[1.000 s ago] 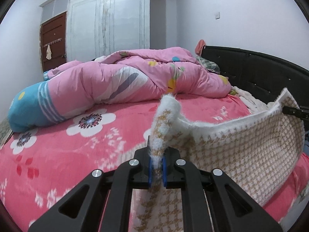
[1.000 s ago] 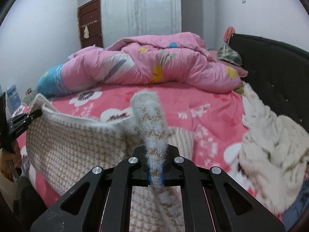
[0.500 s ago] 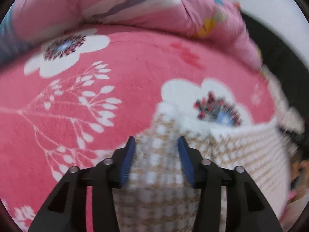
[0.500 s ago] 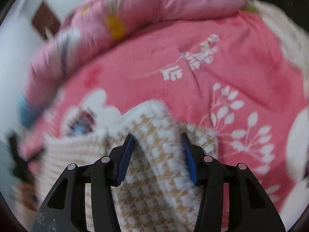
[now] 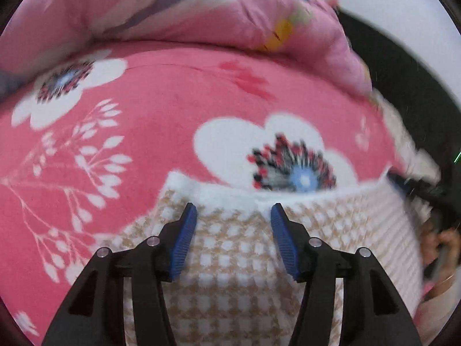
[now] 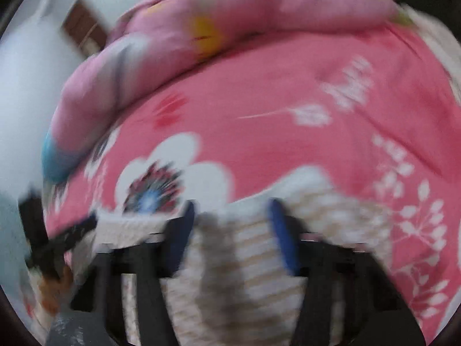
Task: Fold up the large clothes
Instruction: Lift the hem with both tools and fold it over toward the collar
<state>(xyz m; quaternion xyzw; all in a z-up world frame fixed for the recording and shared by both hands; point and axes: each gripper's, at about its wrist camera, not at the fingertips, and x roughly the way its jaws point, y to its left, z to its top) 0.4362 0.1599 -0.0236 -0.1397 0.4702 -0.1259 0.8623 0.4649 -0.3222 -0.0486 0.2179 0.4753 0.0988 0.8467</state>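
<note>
Both tools, left (image 5: 234,213) and right (image 6: 230,210), spread, right closing; knit (image 5: 230,274) lies loose on bed (image 5: 161,115), fold may slip

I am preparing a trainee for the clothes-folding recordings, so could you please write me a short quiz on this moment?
1. True or false: the left tongs are clamped on the houndstooth garment.
2. What does the garment lie on? A: a wooden table. B: the pink flowered sheet. C: a tiled floor.
3. Fill in: at the far side of the sheet lies a bundled pink ____.

Key
1. False: the jaws have just been opening and stand apart, with the garment lying between them unpressed.
2. B.
3. duvet.
</note>
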